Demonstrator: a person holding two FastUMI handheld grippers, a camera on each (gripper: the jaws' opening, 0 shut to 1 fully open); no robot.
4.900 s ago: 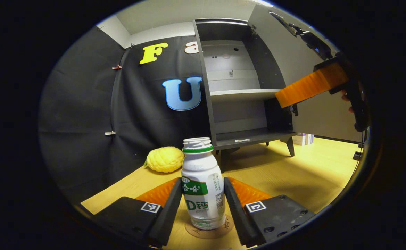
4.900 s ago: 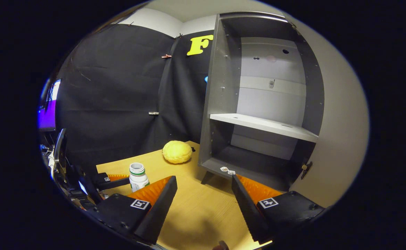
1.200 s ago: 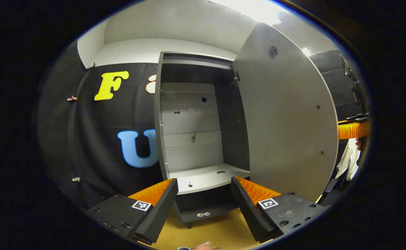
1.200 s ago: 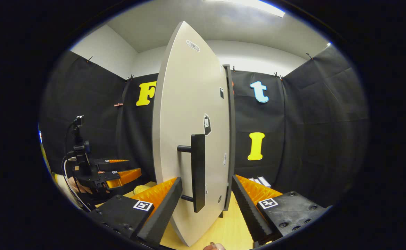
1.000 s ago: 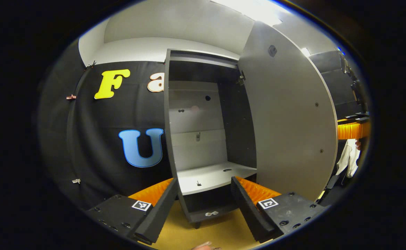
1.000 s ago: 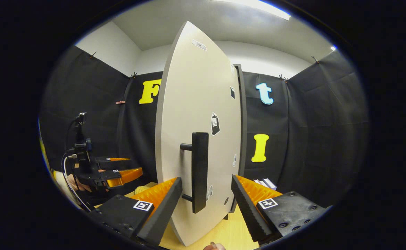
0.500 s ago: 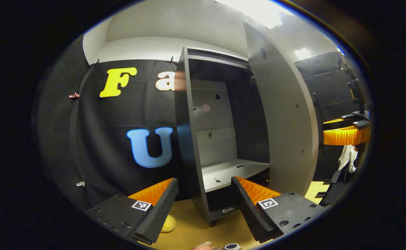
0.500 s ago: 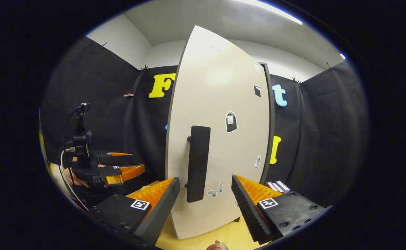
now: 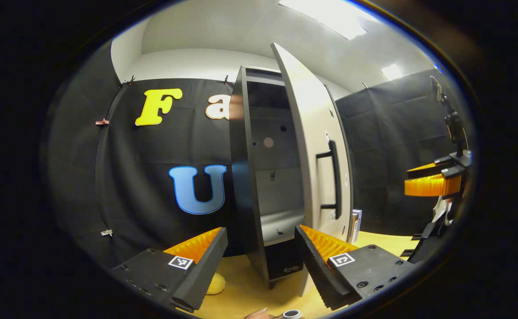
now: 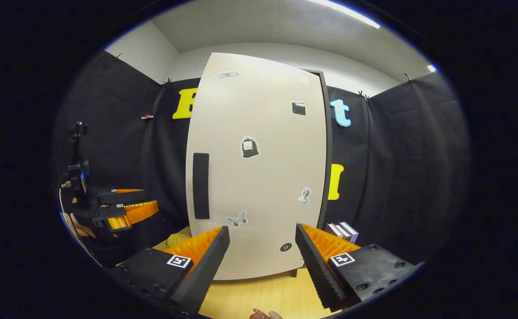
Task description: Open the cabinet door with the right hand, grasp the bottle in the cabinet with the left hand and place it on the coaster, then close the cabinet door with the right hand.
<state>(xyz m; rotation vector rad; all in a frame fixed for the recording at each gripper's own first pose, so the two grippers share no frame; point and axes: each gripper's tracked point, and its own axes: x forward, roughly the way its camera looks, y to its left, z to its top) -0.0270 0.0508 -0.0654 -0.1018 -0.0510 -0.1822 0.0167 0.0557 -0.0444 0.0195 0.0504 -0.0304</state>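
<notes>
Standing on the bench (image 10: pixel 259 297), the big cabinet (image 9: pixel 245 177) had its door (image 10: pixel 259 168) almost shut, with a small gap open in the left gripper view. A long handle (image 10: pixel 201 186) sat on the door's left side, with small stickers near it. The right gripper (image 10: pixel 262 257) pointed at the door with its fingers wide apart, holding nothing. The left gripper (image 9: pixel 261 259) also had its fingers apart and empty. The bottle's (image 9: pixel 292 314) top peeked at the bottom of the left gripper view. A yellow lumpy thing (image 9: pixel 216 283) lay on the bench.
</notes>
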